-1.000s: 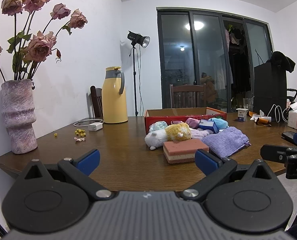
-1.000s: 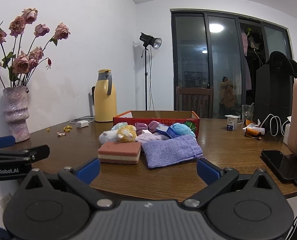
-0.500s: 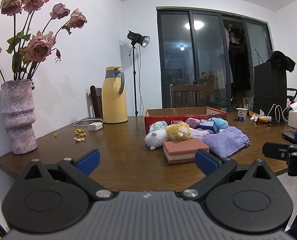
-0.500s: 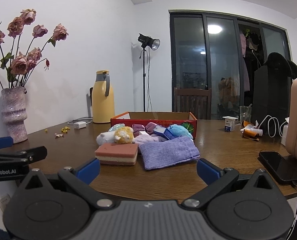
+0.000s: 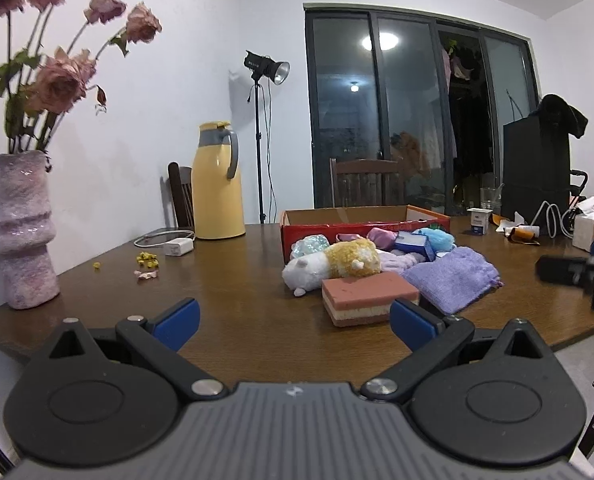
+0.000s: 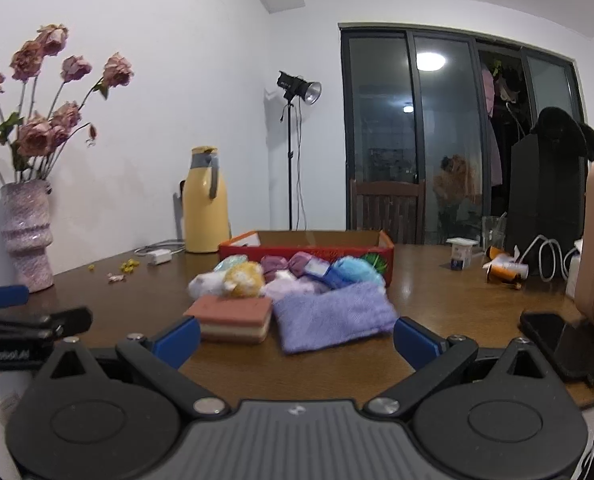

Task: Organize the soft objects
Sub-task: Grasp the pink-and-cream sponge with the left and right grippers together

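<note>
A heap of soft things lies on the brown table in front of a red cardboard box (image 5: 361, 222) (image 6: 309, 244). A pink layered sponge (image 5: 371, 296) (image 6: 231, 316) is nearest me, with a purple towel (image 5: 451, 278) (image 6: 333, 314) to its right. Behind them lie a white-and-yellow plush animal (image 5: 335, 264) (image 6: 229, 280), a blue plush (image 6: 355, 272) and pink and lilac pieces. My left gripper (image 5: 293, 320) is open and empty, short of the sponge. My right gripper (image 6: 295, 334) is open and empty too, just before the sponge and towel.
A pink vase of dried roses (image 5: 17, 228) stands at the table's left edge. A yellow thermos (image 5: 216, 182), a white charger (image 5: 179, 246) and yellow crumbs (image 5: 147, 258) sit at the back left. A phone (image 6: 557, 342), cables and a small cup (image 6: 461, 254) lie right.
Both grippers have moved forward toward the heap, so the sponge and towel look larger and nearer. Neither gripper has changed its opening.
</note>
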Tool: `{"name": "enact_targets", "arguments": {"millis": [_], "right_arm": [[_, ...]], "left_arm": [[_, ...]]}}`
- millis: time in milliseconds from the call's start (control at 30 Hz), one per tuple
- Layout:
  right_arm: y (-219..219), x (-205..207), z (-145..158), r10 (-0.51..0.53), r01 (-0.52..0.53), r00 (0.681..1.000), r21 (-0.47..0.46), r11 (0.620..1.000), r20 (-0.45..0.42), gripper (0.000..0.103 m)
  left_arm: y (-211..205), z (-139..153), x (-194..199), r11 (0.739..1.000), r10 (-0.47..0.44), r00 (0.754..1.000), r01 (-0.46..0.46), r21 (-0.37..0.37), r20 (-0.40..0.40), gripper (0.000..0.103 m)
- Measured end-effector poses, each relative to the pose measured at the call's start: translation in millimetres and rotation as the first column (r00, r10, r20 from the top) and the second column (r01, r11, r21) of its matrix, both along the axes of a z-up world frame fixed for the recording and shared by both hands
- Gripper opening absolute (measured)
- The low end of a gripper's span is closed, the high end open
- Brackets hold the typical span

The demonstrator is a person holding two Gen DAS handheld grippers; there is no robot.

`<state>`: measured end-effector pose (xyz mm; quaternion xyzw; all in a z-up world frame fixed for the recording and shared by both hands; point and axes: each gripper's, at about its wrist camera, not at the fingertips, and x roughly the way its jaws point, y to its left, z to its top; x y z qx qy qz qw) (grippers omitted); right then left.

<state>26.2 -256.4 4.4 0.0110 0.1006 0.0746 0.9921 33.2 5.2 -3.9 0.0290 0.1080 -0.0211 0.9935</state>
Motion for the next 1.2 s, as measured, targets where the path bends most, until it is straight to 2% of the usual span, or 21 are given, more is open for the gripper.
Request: {"name": "enact_targets", "arguments": {"millis": [100,200,267,367,433,467,533,567,633,700,833,967,1033,1200], "right_arm": [[-13.8,32.9,3.2,0.01,-0.01,1.0,0.056,0.998,-0.002,0.103],[-21.5,77.3,-0.4,0.118,-0.102,0.989,0.159,0.982,-0.092,0.103],[-16.0,106.8,-3.4,0.165,-0.134,0.971,0.175,0.975,-0.176,0.103],[-5.5,137.4,-6.8,0.212,-0.175,0.959,0.194,0.965,-0.19,0.099],[1.3,162.6,-9.2,0.263,-0.21,0.938,0.23,0.95,-0.227,0.08],[4.8,173.8,-11.3,0.281,-0.22,0.927,0.247,0.944,-0.249,0.075],[11.4,192.6,-17.5,0.305,-0.23,0.911,0.271,0.935,-0.277,0.058],[15.7,202.5,-21.2,0.314,-0.235,0.902,0.274,0.933,-0.296,0.053],[22.8,216.1,-28.7,0.317,-0.228,0.89,0.282,0.932,-0.328,0.036],[25.7,225.6,-34.9,0.326,-0.222,0.879,0.306,0.926,-0.347,0.032],[29.3,218.7,-38.6,0.325,-0.209,0.879,0.33,0.921,-0.35,0.031],[25.6,184.8,-37.5,0.308,-0.198,0.883,0.313,0.929,-0.355,0.031],[19.3,170.5,-39.3,0.302,-0.182,0.885,0.335,0.924,-0.353,0.031],[11.1,147.2,-38.5,0.292,-0.166,0.889,0.345,0.924,-0.354,0.03]], "left_arm": [[5.1,1.7,32.6,0.999,-0.016,0.998,0.014,-0.048,-0.054,0.103],[3.8,6.3,67.0,0.995,-0.066,0.993,0.058,-0.084,-0.094,0.103],[1.8,7.5,91.8,0.991,-0.084,0.989,0.07,-0.116,-0.124,0.098],[0.9,3.5,126.8,0.982,-0.116,0.975,0.084,-0.169,-0.189,0.085],[2.4,-2.2,152.5,0.973,-0.14,0.96,0.087,-0.214,-0.244,0.066],[4.4,-5.5,163.4,0.966,-0.16,0.951,0.095,-0.24,-0.266,0.062],[9.2,-13.9,185.8,0.946,-0.205,0.927,0.107,-0.305,-0.313,0.042],[11.9,-18.5,196.1,0.938,-0.22,0.911,0.099,-0.333,-0.348,0.039],[18.7,-22.8,202.9,0.915,-0.251,0.902,0.103,-0.39,-0.35,0.034],[21.5,-23.2,205.4,0.904,-0.279,0.894,0.121,-0.41,-0.351,0.027],[23.9,-22.3,197.5,0.898,-0.291,0.887,0.123,-0.423,-0.359,0.025],[21.5,-21.7,172.9,0.885,-0.337,0.871,0.164,-0.435,-0.357,0.025],[19.2,-23.1,161.3,0.881,-0.352,0.869,0.182,-0.436,-0.348,0.025],[11.8,-18.7,142.1,0.884,-0.357,0.867,0.194,-0.425,-0.347,0.025]]}}
